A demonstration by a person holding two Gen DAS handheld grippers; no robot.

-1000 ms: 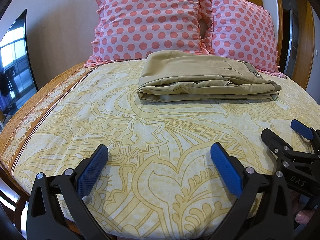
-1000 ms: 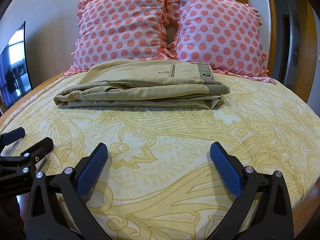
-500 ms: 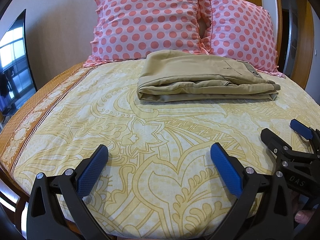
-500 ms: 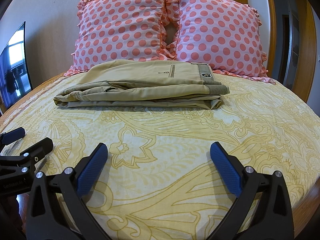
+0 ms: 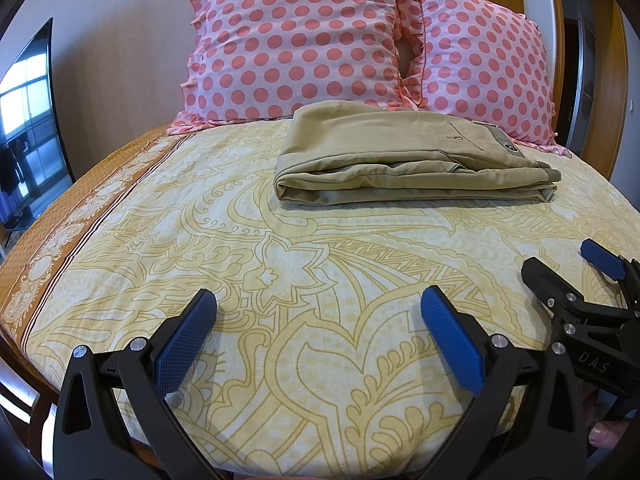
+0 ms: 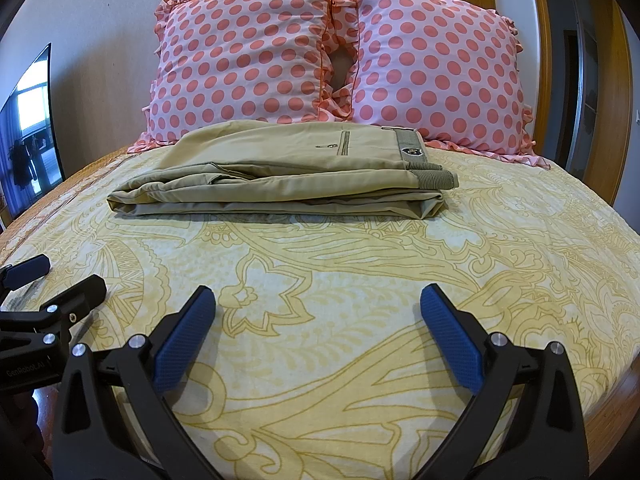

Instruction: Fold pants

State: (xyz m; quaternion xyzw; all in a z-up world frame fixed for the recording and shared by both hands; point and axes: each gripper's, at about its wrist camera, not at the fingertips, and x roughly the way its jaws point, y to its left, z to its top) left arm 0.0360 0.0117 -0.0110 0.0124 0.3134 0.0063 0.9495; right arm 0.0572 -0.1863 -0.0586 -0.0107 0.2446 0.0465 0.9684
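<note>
Fingers: both pairs are being held wide apart, gripping nothing; left gripper [image 5: 318,312] and right gripper [image 6: 318,308] are hovering over the bed's near edge.
Pants [image 6: 280,172]: lying folded near the bed's [image 6: 360,288] head edge, just before the pillows [image 6: 248,56].
Change: almost nothing is being altered versus a second ago; the pants are staying put.
Meaning: folding is being judged complete.

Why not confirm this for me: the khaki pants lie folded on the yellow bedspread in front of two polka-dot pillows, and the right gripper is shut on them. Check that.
Not quite. The right gripper is open and holds nothing; the right wrist view shows it well short of the khaki pants. The rest stands: pants folded on the yellow bedspread, in front of two polka-dot pillows.
</note>
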